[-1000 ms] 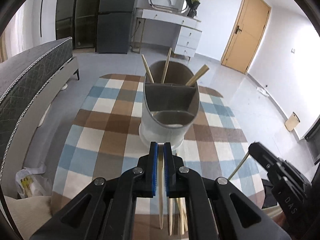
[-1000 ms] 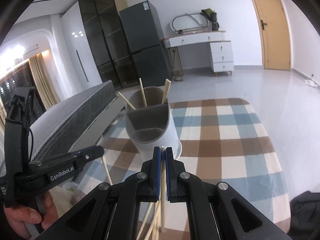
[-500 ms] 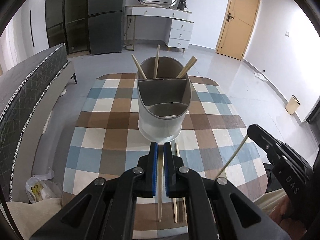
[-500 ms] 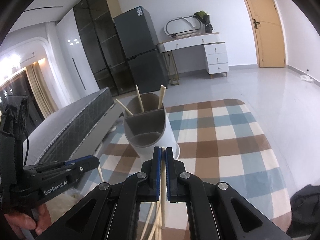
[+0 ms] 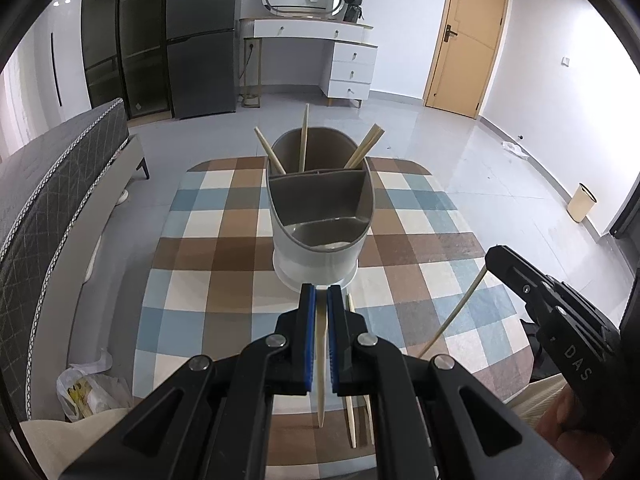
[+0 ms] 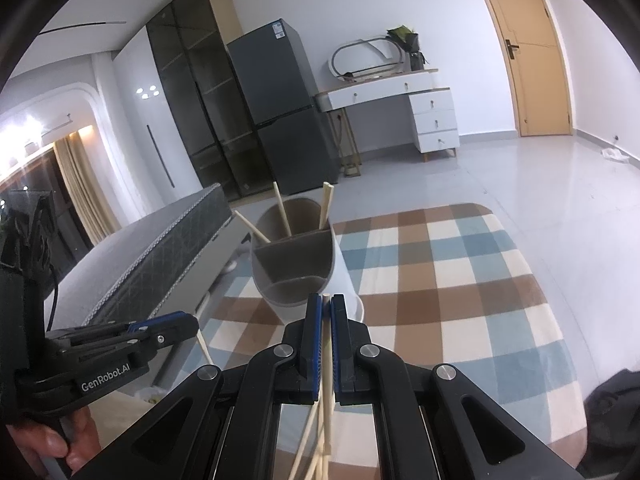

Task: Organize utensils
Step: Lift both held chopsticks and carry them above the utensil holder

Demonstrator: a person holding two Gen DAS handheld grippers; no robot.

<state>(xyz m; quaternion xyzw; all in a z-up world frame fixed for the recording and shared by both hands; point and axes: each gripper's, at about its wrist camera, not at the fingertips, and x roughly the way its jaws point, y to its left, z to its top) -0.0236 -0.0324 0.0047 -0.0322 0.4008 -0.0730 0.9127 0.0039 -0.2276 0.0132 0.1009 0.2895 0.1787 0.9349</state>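
Observation:
A grey two-part utensil holder (image 5: 320,208) stands on the checked tablecloth (image 5: 200,280), with three chopsticks (image 5: 304,140) leaning in its rear part. Just in front of the holder, my left gripper (image 5: 321,292) is shut on a pale chopstick (image 5: 321,360) that hangs down between the pads. To its right, my right gripper (image 5: 496,256) is shut on another chopstick (image 5: 456,312). In the right wrist view, the right gripper (image 6: 327,300) clamps its chopstick (image 6: 327,360) just short of the holder (image 6: 296,264). The left gripper (image 6: 188,322) is lower left.
Loose chopsticks (image 5: 351,360) lie on the cloth under the left gripper. A dark mattress (image 5: 48,200) runs along the table's left side, with a plastic bag (image 5: 88,388) on the floor beside it. A fridge, a white dresser and a door line the far wall.
The left wrist view has rolled to level, and the holder looks a little farther off in both views. Each gripper keeps its chopstick clamped as before.

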